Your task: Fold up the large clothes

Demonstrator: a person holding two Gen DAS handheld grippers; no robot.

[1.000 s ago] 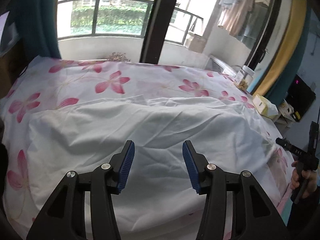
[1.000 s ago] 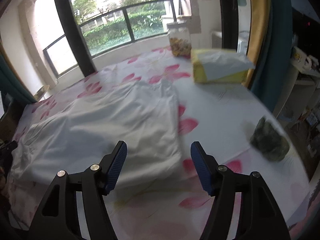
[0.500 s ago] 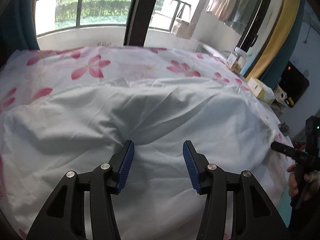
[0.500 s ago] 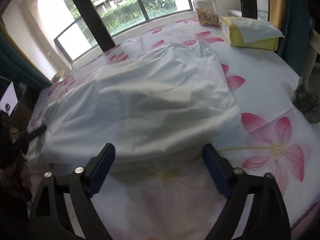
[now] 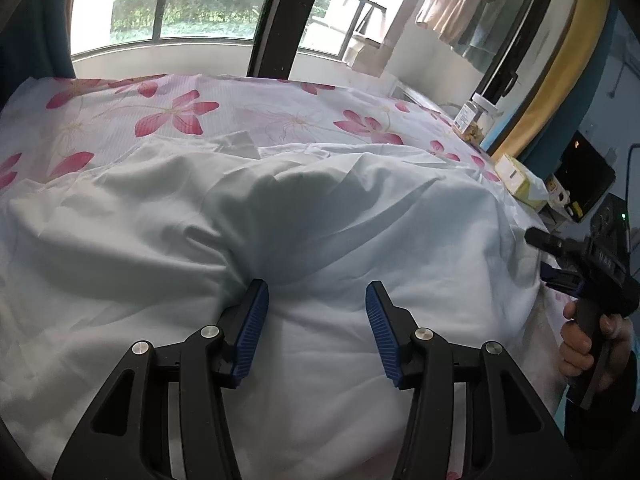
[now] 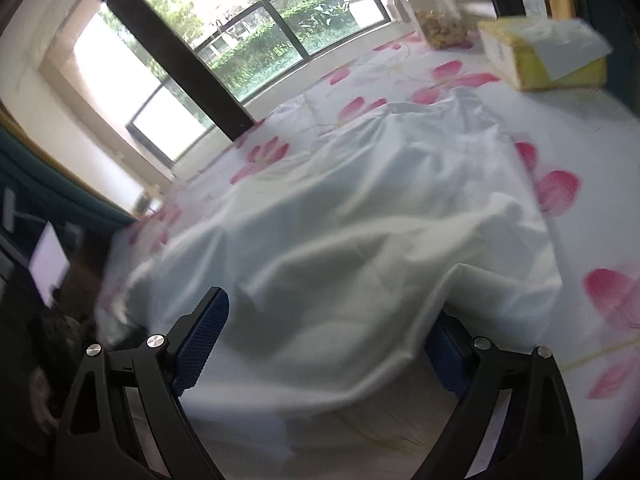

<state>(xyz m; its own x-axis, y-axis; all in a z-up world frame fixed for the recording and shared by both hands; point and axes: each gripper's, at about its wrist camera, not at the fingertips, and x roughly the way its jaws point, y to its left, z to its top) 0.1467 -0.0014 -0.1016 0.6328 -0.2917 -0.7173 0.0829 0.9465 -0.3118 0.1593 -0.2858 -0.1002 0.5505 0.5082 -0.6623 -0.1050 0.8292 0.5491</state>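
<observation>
Behind everything stands a big window (image 5: 192, 8) with dark frames, a balcony railing and green hedges outside; a thick dark post (image 5: 288, 16) divides it. To the right in the left wrist view, clothes (image 5: 452, 4) hang on a line, and a yellow and teal curtain (image 5: 560, 80) runs down the side.

The surface is covered by a white cloth printed with pink flowers (image 5: 172, 116); whether a bed or a counter lies under it cannot be told. On it, filling most of both views, lies the white garment (image 5: 320, 220), rumpled, with deep creases and a raised ridge across its middle. In the right wrist view its near edge (image 6: 360, 380) lifts off the flowered cloth, and the picture is blurred.

Near the far right corner of the surface sit a yellow tissue box (image 6: 548, 56) and, just beside it, a clear jar (image 6: 436, 12) with a white lid and pale contents.

The left claw (image 5: 316, 320) hovers over the garment with its blue pads wide apart, nothing between them. The right claw (image 6: 320, 344) is also spread wide at the garment's near edge; the fabric drapes over its right finger, hiding most of the pad, and the left pad (image 6: 200, 340) shows clear. In the left wrist view the right claw (image 5: 560, 256) appears at the garment's right edge, gripped by a hand (image 5: 588, 344).
</observation>
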